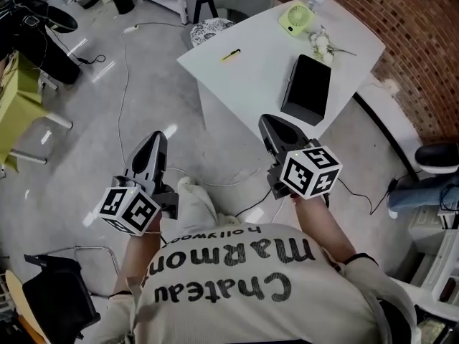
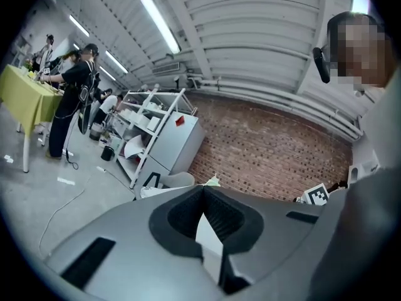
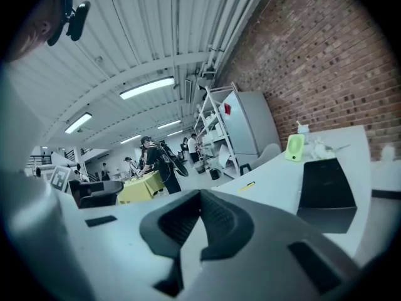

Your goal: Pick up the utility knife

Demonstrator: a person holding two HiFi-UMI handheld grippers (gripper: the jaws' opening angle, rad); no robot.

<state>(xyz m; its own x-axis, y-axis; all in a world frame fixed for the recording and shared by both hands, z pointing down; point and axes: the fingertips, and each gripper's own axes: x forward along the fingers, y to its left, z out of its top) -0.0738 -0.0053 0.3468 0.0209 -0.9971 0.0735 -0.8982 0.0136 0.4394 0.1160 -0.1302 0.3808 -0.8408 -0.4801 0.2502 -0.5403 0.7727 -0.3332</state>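
The utility knife is a small yellow sliver near the left edge of the counter, too far off to show detail. The left gripper and right gripper are short of the counter, jaws together and empty.

The white table is mostly bare around the yellow utility knife, so the way in from the near edge is open; the black box lies well to its right, just ahead of the right gripper; the green fan and some white bits, maybe flowers, sit far back.
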